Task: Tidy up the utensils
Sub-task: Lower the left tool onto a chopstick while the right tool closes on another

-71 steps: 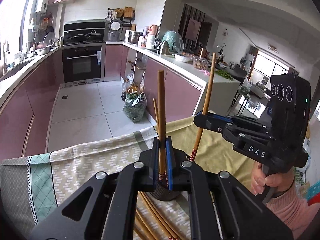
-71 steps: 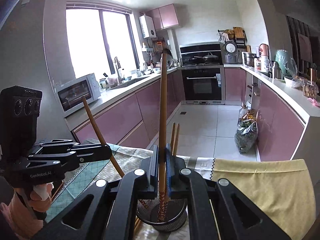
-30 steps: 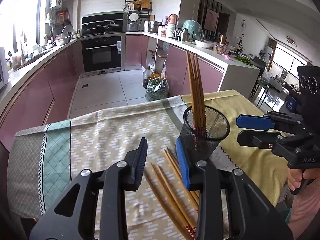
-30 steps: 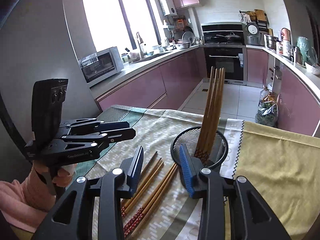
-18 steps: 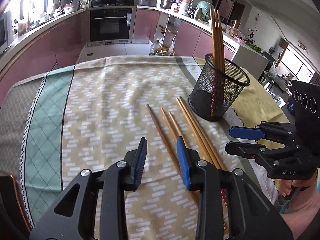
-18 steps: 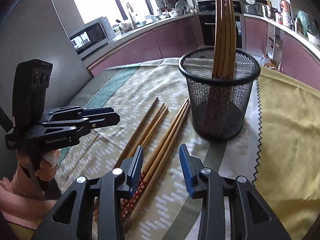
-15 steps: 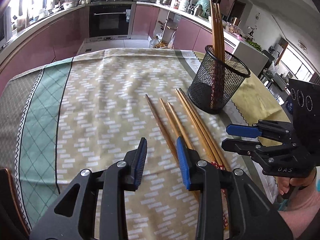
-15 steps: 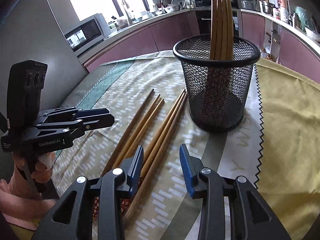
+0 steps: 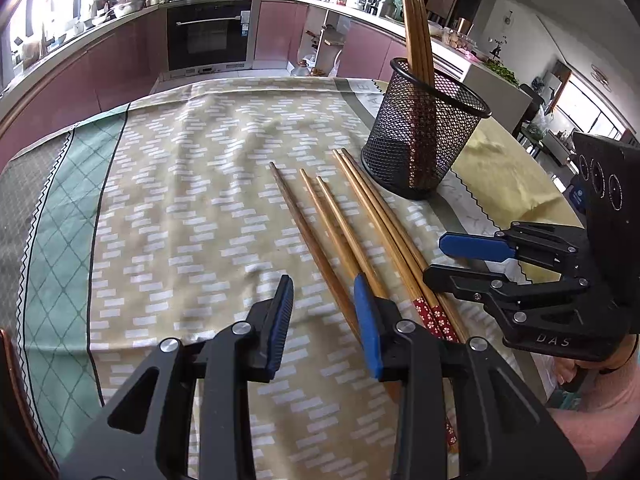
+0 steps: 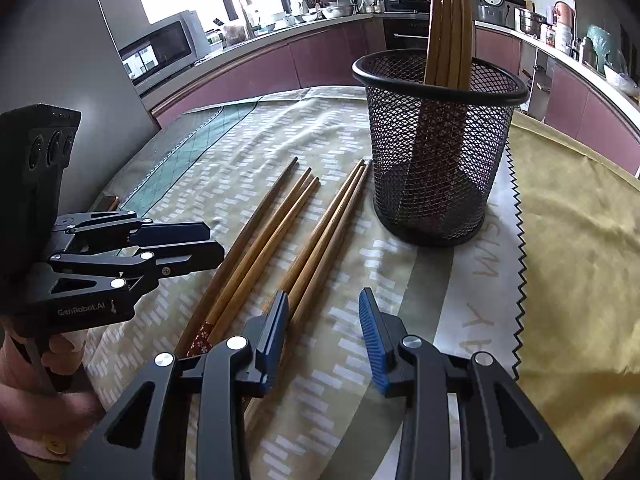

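Note:
A black mesh holder (image 9: 424, 136) stands on the cloth with several wooden chopsticks (image 9: 416, 28) upright in it; it also shows in the right wrist view (image 10: 438, 152). Several loose chopsticks (image 9: 344, 228) lie side by side on the cloth left of the holder, and show in the right wrist view (image 10: 280, 224). My left gripper (image 9: 324, 312) is open and empty, low over their near ends. My right gripper (image 10: 324, 324) is open and empty, just right of the loose chopsticks; it shows in the left wrist view (image 9: 460, 260).
A patterned tablecloth (image 9: 180, 200) covers the table, with a yellow cloth (image 10: 580, 240) to the right of the holder. Kitchen counters and an oven (image 9: 210, 36) lie beyond the table's far edge.
Both grippers let go of the chopsticks they held over the holder, which now stand in it. Both opened, drew back and came down low over the loose chopsticks.

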A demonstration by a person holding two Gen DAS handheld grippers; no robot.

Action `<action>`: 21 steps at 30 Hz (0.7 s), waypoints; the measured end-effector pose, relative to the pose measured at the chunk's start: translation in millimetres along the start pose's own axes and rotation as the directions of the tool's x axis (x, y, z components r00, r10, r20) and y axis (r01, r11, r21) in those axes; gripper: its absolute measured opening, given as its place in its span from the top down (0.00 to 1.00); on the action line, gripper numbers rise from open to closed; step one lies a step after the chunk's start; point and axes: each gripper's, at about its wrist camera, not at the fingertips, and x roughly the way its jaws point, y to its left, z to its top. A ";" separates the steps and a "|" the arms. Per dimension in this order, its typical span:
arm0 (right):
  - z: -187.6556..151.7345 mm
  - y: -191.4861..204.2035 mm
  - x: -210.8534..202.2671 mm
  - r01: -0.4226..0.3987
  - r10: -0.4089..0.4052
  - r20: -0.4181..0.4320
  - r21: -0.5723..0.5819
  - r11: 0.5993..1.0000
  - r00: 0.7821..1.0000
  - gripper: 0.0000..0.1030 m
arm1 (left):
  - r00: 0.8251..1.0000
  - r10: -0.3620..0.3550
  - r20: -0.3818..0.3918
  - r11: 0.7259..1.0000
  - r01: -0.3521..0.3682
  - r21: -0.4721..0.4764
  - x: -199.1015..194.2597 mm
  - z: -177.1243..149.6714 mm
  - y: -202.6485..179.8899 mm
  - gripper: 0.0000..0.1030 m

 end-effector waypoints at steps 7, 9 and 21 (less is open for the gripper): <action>-1.0 -1.4 -0.2 0.021 -0.021 -0.002 -0.001 1.000 1.000 0.66 | 1.000 0.007 -0.016 1.000 -0.006 0.009 6.0 -0.4 -1.9 0.69; -0.8 -1.6 -0.2 0.023 -0.023 -0.003 0.000 1.000 1.000 0.66 | 1.000 0.006 -0.020 1.000 -0.006 0.011 7.7 -0.7 -2.2 0.69; 3.5 3.9 3.2 0.054 -0.054 -0.011 -0.019 0.998 0.998 0.66 | 0.999 0.042 -0.033 0.998 -0.040 0.045 14.3 2.2 -6.9 0.69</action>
